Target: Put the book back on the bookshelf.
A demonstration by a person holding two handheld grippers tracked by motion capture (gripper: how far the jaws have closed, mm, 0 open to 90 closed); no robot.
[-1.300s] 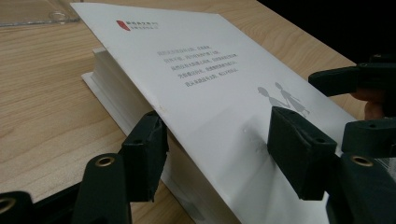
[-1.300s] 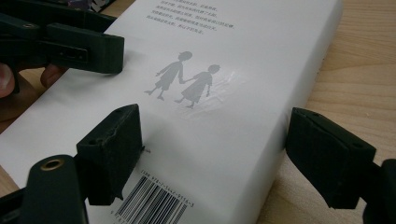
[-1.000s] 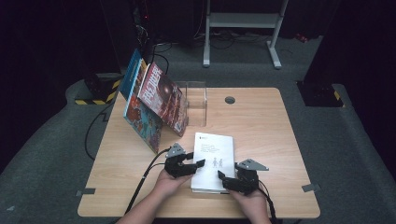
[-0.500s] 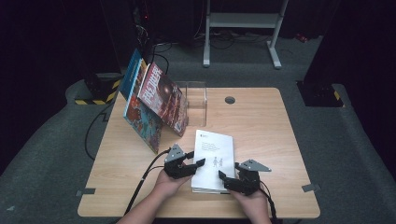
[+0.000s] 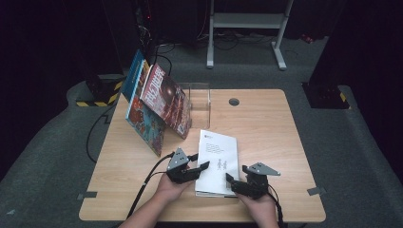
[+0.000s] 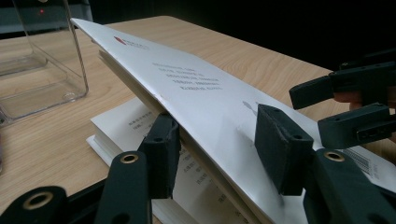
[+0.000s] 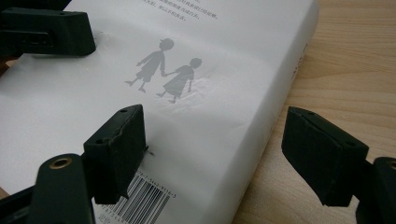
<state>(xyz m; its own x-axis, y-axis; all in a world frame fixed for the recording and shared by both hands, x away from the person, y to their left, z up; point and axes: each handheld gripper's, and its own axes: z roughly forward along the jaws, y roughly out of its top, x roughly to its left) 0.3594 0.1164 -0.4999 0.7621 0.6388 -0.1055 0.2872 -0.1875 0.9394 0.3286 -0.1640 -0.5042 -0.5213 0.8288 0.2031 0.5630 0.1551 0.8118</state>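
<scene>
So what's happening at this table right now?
A person works a thick white paperback book lying on the light wooden table. The left gripper has its jaws around the lifted cover and first pages and has just been closing. The right gripper straddles the book's spine edge, jaws open. Colourful books lean beside a clear acrylic stand.

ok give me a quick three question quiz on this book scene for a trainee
1. True or false: the white paperback book stands upright in the clear plastic holder.
2. Which hand-held gripper has one jaw under the book's lifted cover: A left, B right?
3. Fill in: the book's cover shows two grey ___ holding hands.

Key: 1 false, it lies on the light wooden table; 2 A; 3 figures.
</scene>
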